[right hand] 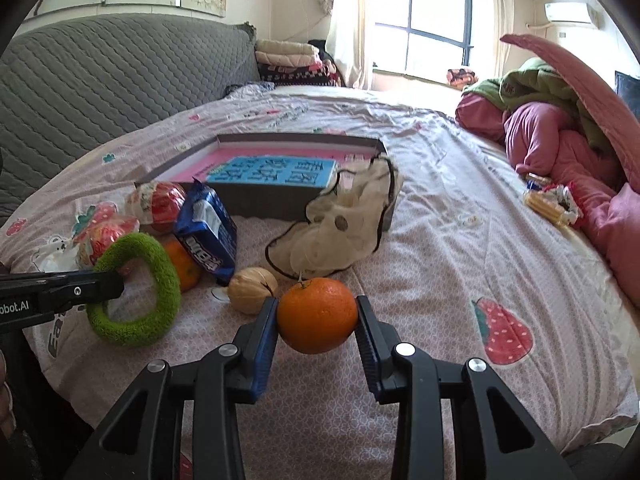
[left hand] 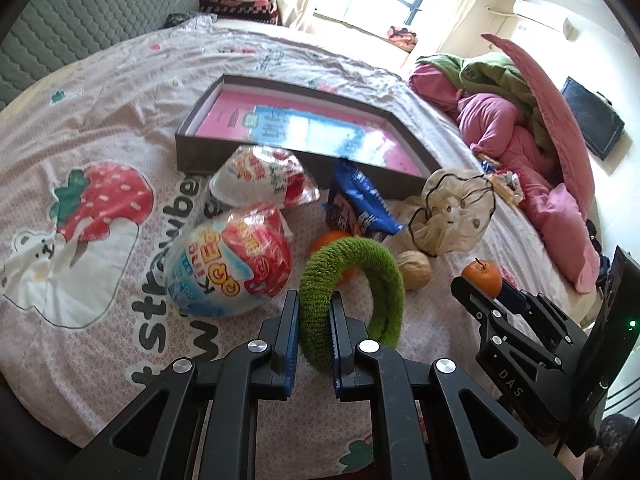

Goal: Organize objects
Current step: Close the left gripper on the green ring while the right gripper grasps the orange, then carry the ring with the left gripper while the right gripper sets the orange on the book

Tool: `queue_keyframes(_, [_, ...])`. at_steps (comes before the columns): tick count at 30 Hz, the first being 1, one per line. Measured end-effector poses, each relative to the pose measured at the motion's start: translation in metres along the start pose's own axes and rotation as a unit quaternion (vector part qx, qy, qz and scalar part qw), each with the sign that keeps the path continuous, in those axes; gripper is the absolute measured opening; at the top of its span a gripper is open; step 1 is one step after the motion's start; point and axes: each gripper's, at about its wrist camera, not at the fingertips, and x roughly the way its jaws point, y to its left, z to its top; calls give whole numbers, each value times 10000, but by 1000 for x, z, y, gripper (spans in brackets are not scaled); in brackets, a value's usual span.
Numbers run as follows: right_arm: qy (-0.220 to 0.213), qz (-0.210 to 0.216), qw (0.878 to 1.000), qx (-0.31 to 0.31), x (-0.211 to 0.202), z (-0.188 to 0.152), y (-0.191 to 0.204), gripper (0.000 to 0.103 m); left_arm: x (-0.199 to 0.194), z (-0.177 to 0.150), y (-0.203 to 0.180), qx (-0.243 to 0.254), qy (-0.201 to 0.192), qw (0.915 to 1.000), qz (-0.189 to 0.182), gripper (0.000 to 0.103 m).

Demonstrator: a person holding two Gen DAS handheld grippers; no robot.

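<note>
Near the shallow dark cardboard tray [right hand: 280, 204], the left gripper [left hand: 314, 312] pinches a fuzzy green ring [left hand: 356, 280], the right gripper [right hand: 317, 320] clamps a round orange tangerine [right hand: 317, 314], bare bedsheet [right hand: 460, 248] rightward.

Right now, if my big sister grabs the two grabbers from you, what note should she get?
Left gripper: jaws shut on the fuzzy green ring.
Right gripper: jaws shut on an orange.
On the bedsheet, in front of the open box: two snack cups, blue snack pack, a second orange, walnut, cream cloth pouch.
Done: nothing loose is in the box.
Left: probably put everything in.
</note>
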Motion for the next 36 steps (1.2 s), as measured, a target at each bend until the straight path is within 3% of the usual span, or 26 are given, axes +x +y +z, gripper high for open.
queue_keyframes(10, [-418,-59,9989,-225,-15,6,9,38,-17,5,-7,249,-421,9988,100,13])
queue_keyframes(24, [-649,94,9974,-284,-22,19,14,38,-32,22,-8,478,-909,9941,358,13])
queue_keyframes(36, [-746,196,9966,-277,-11,44,15,38,-23,42,-5,574,-1040,9915,522,13])
